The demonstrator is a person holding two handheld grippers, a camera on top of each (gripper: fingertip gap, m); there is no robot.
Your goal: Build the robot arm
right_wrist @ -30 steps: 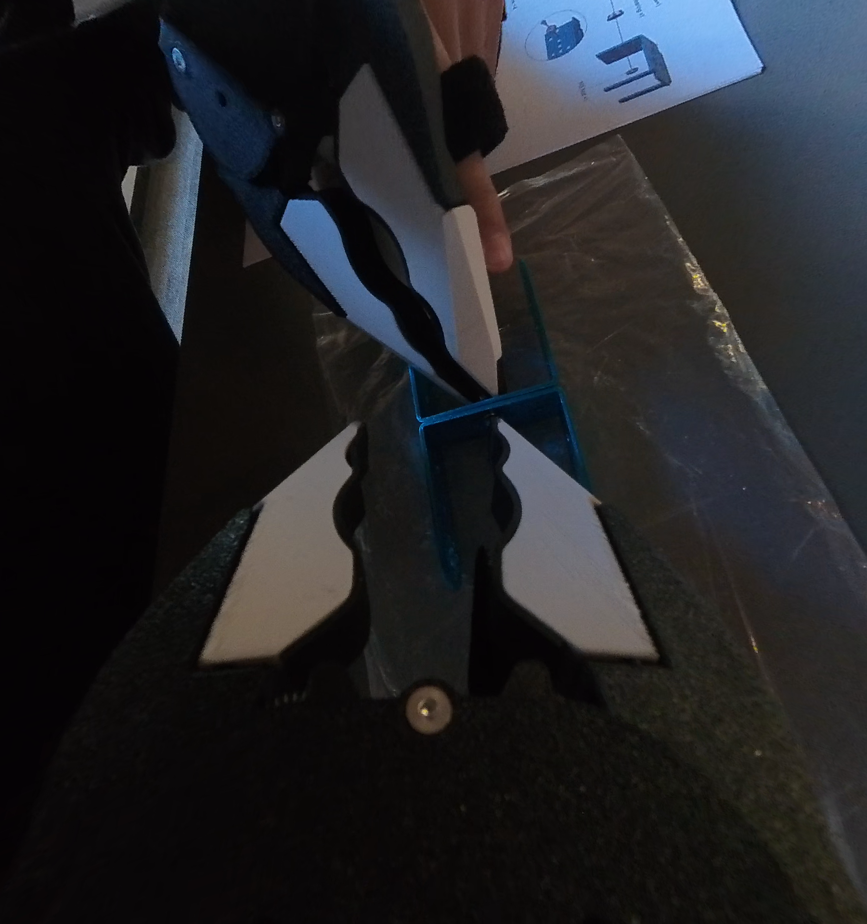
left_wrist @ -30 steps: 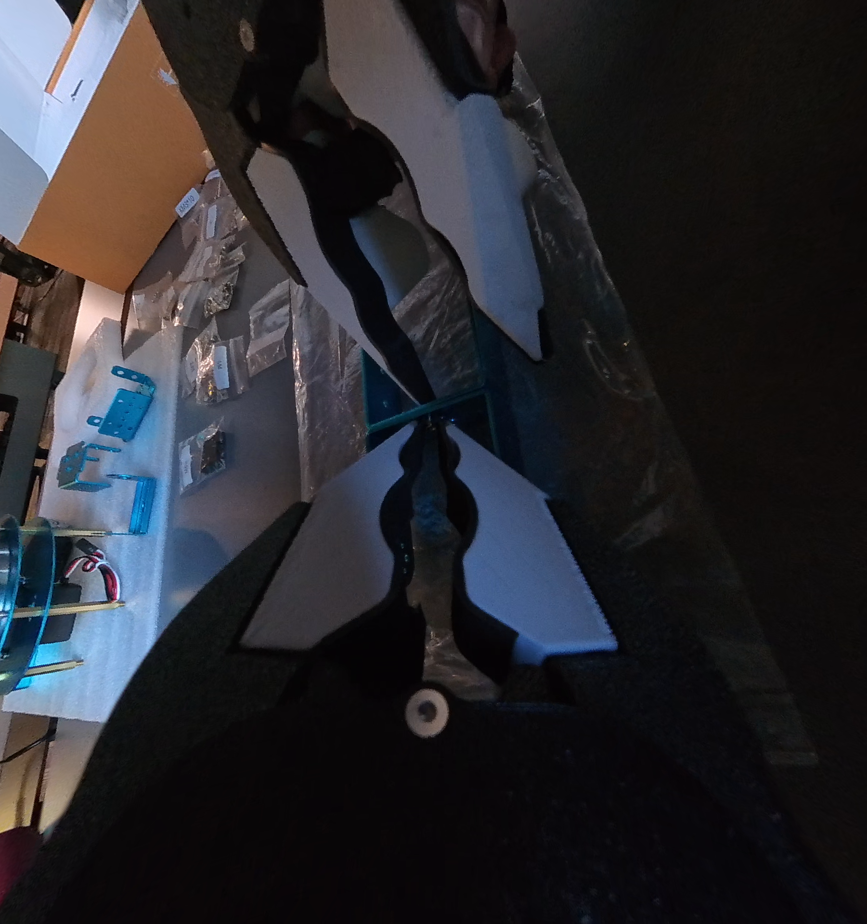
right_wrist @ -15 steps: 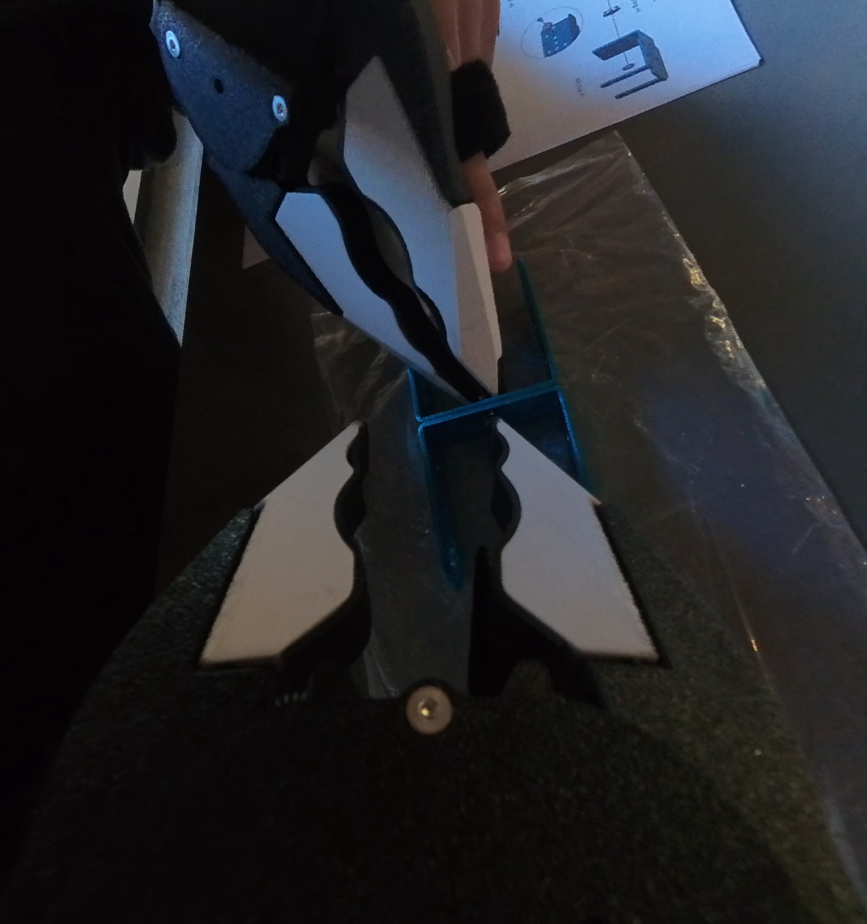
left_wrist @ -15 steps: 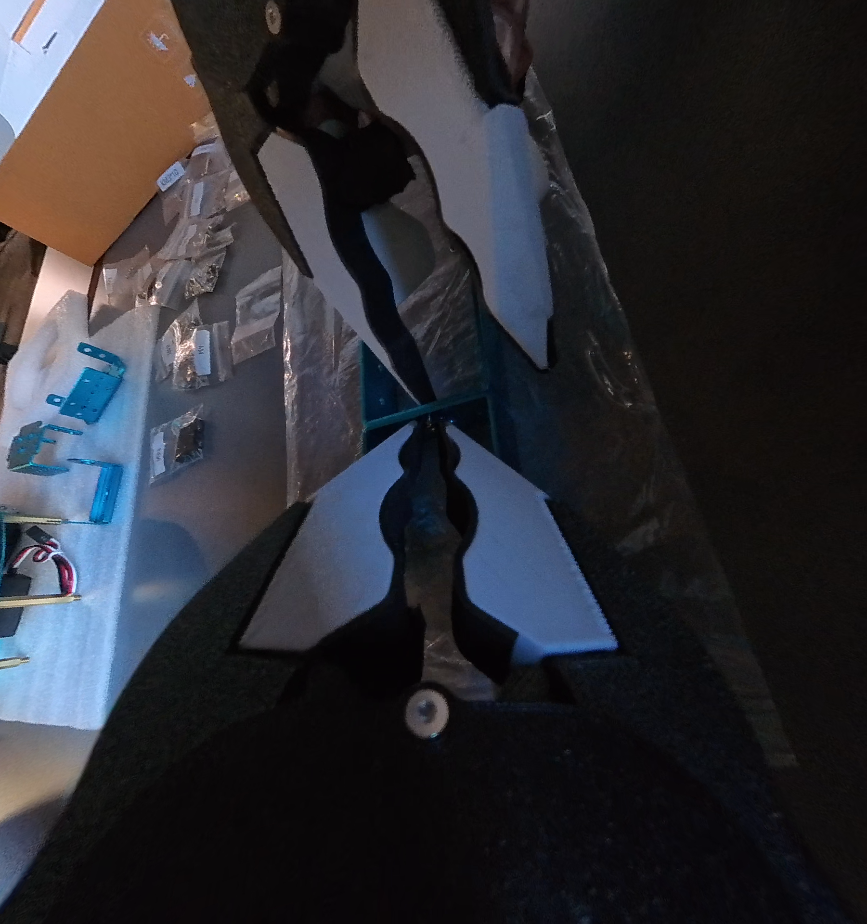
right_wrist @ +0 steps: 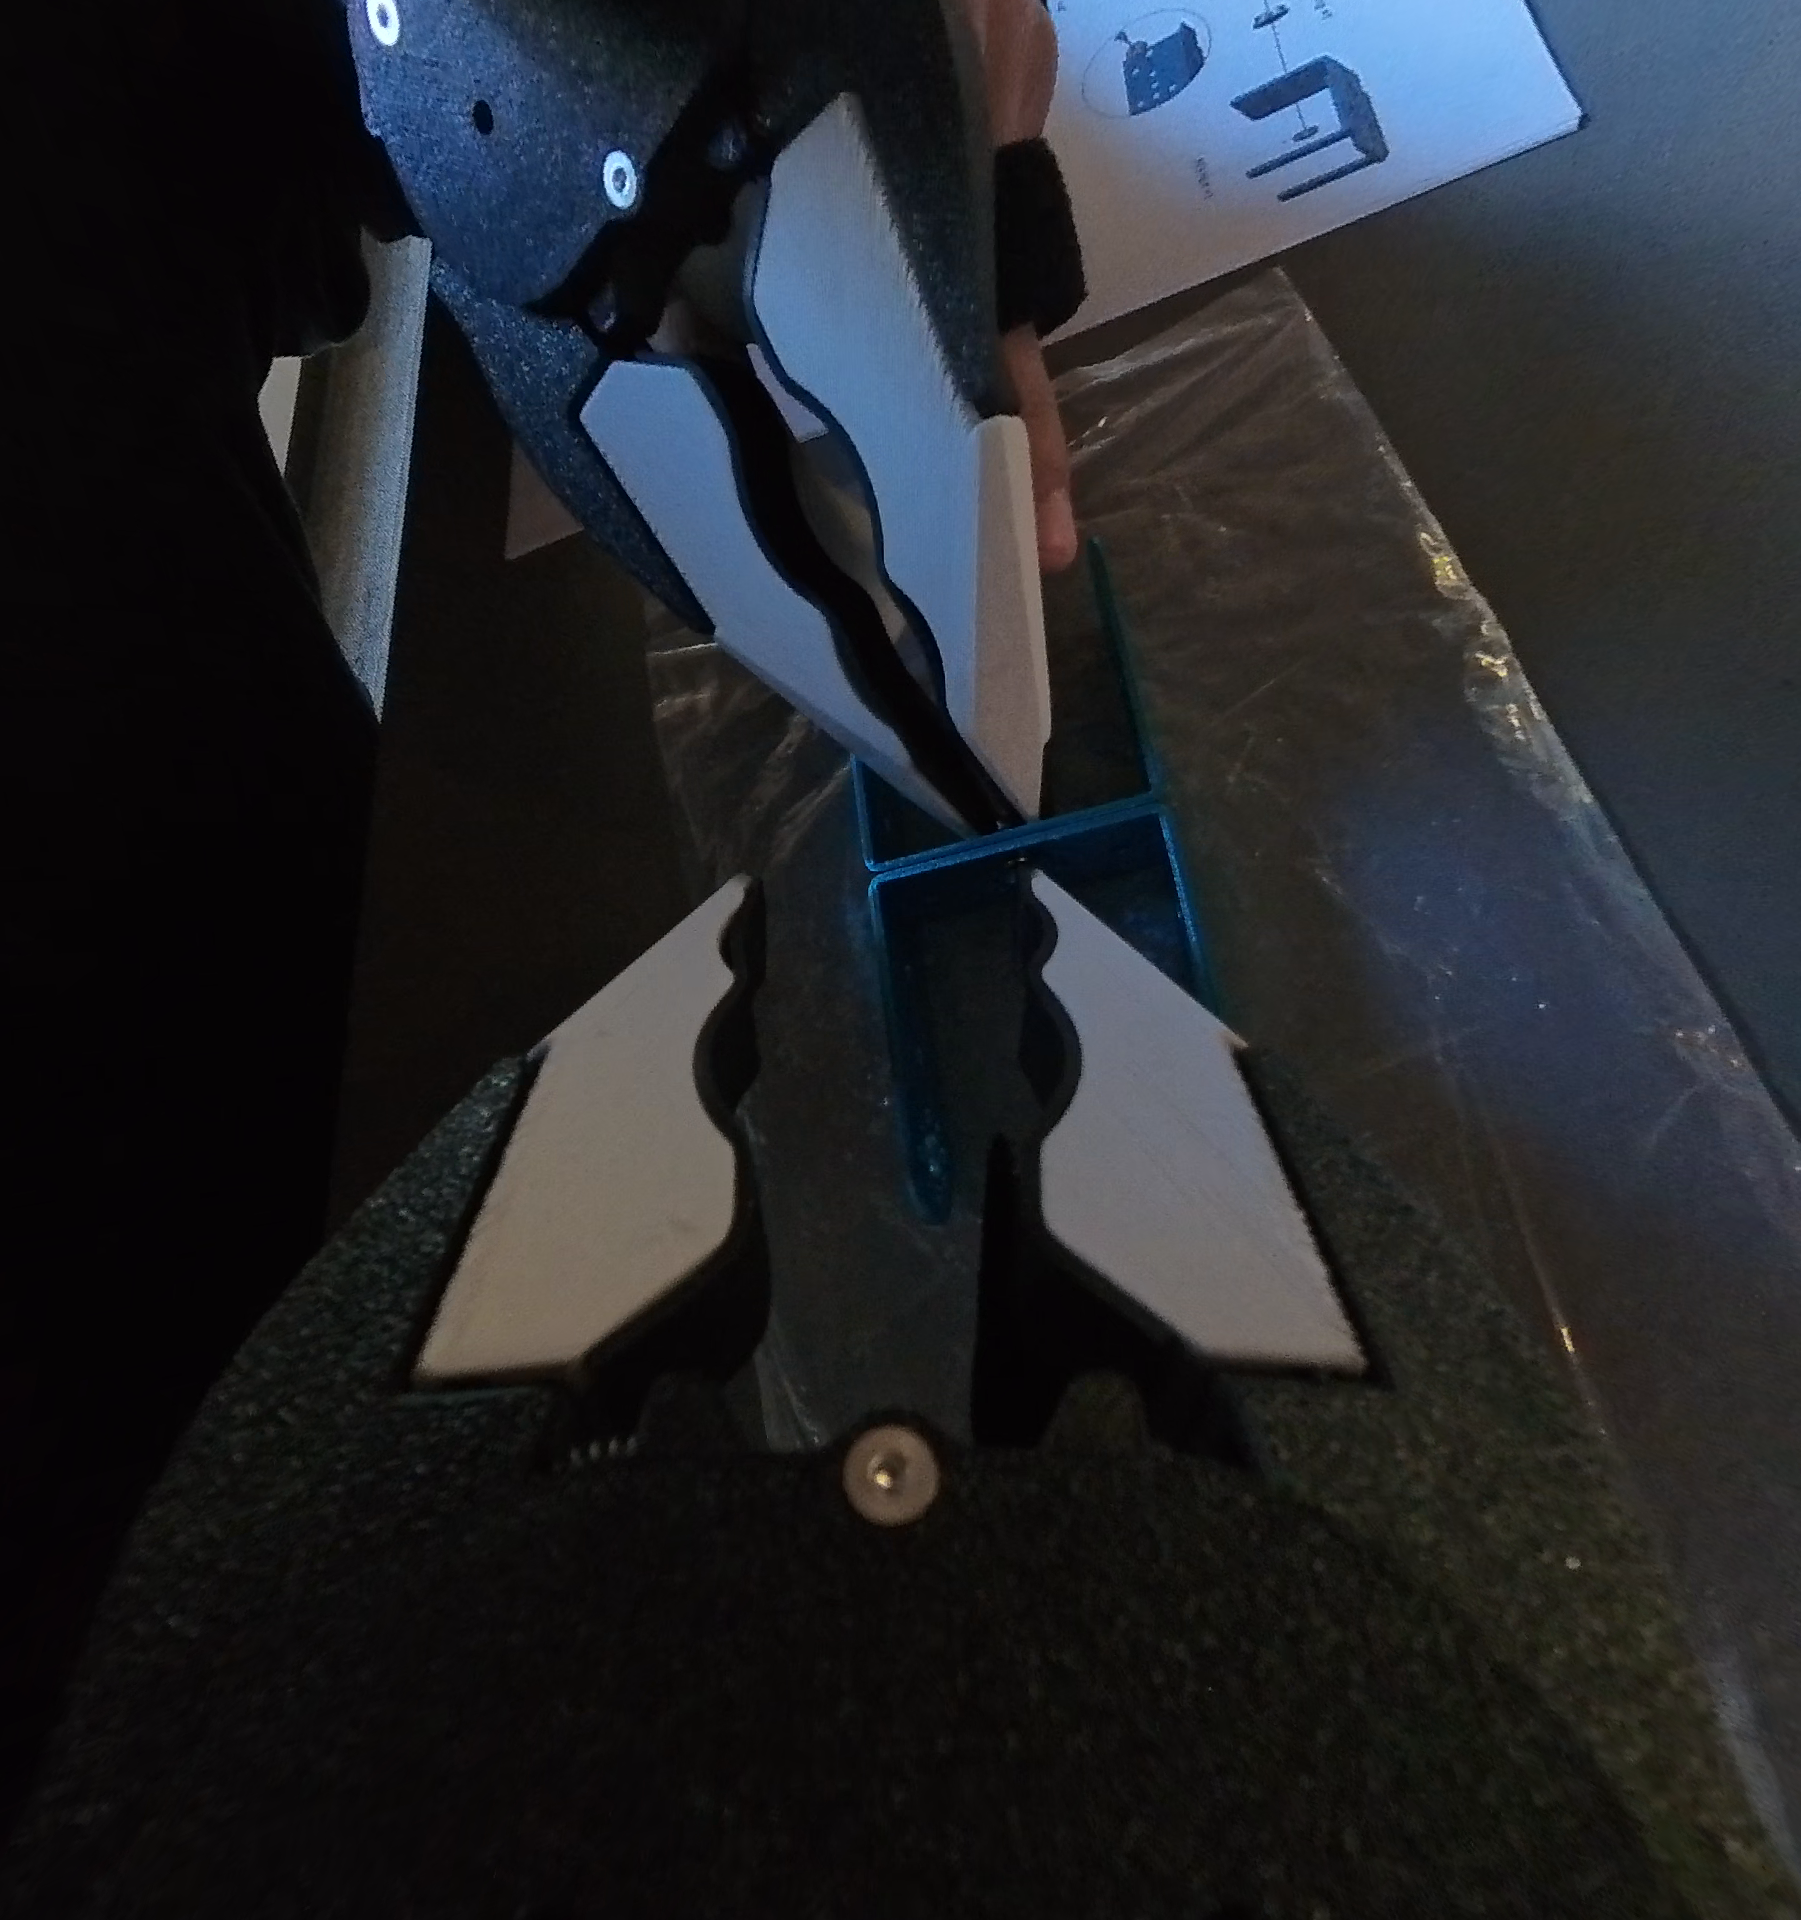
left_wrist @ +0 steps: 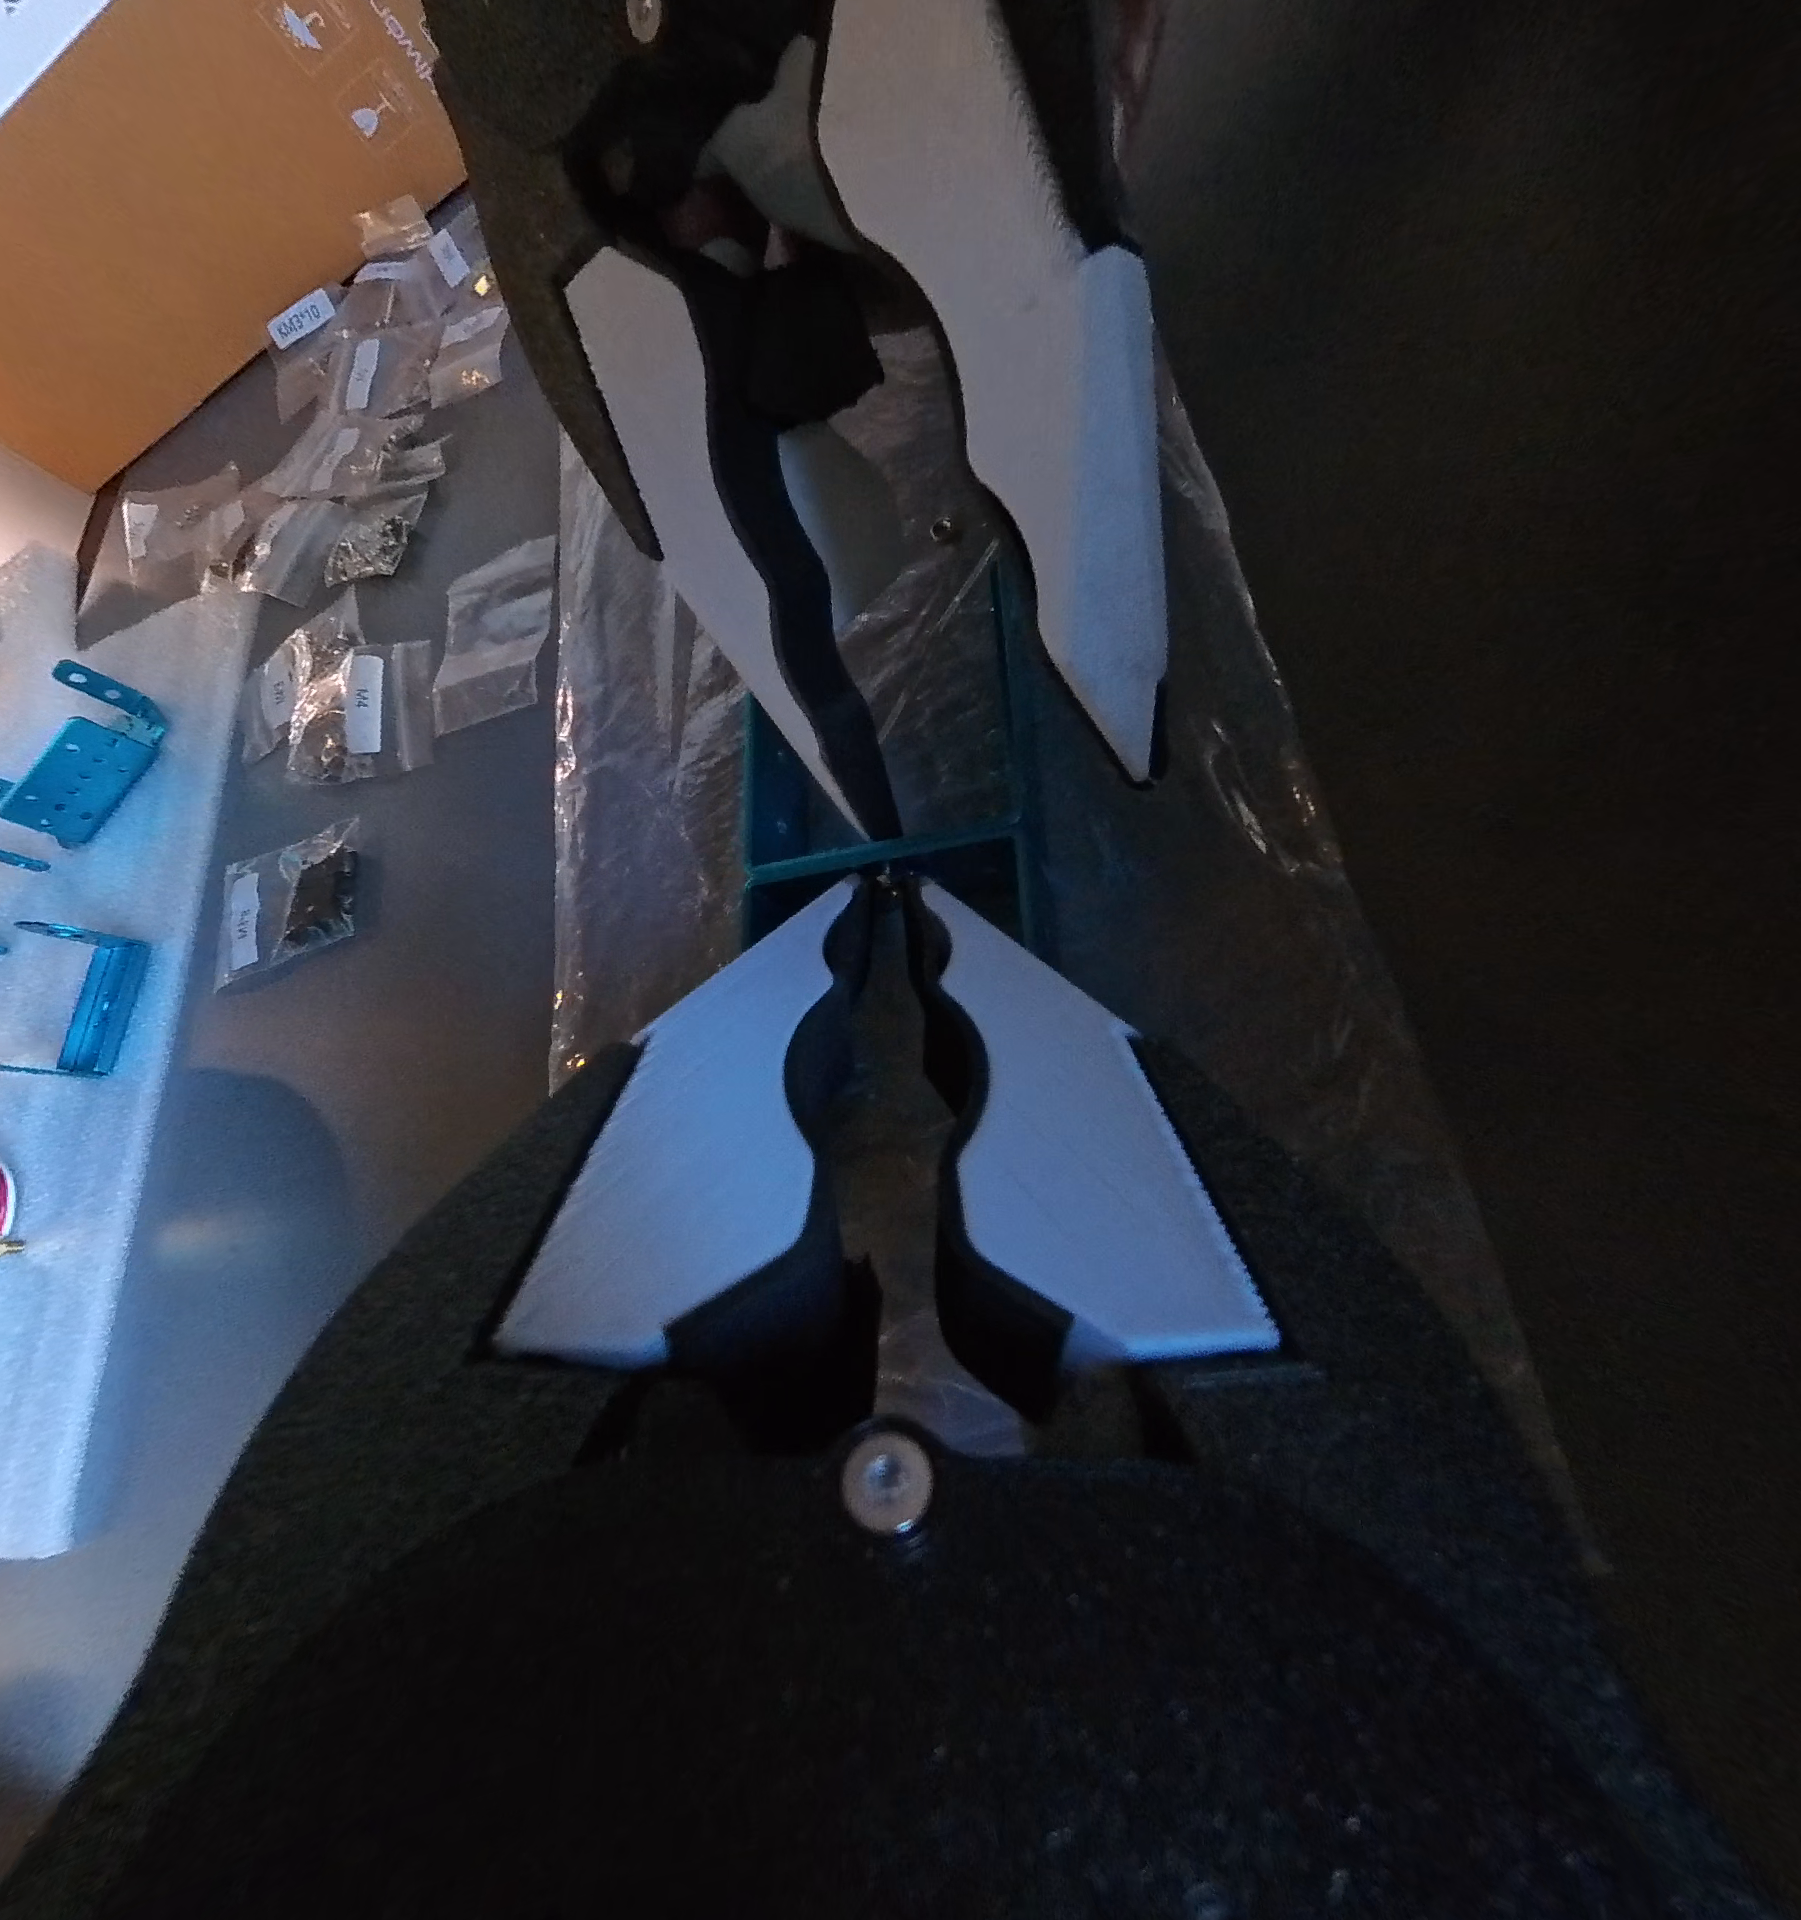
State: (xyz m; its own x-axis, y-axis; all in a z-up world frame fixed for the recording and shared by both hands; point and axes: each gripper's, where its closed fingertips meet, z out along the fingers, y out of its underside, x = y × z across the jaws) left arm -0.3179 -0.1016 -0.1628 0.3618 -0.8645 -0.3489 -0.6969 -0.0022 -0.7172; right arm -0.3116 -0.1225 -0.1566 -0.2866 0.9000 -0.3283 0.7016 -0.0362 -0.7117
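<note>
Dark grey table [left_wrist: 439, 997], clear plastic sheet [right_wrist: 1395, 831], small parts bags [left_wrist: 356, 717], white foam [left_wrist: 65, 1299], printed paper [right_wrist: 1343, 94]

Two grippers [left_wrist: 888, 878] [right_wrist: 1021, 862], one cardboard box [left_wrist: 148, 239], one instruction sheet [right_wrist: 1291, 125]

Both wrist views face each other closely — sharing the blue bracket [left_wrist: 880, 854] [right_wrist: 1021, 842].

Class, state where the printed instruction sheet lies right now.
In the right wrist view, the instruction sheet lies at upper right, beyond the clear plastic bag.
</note>
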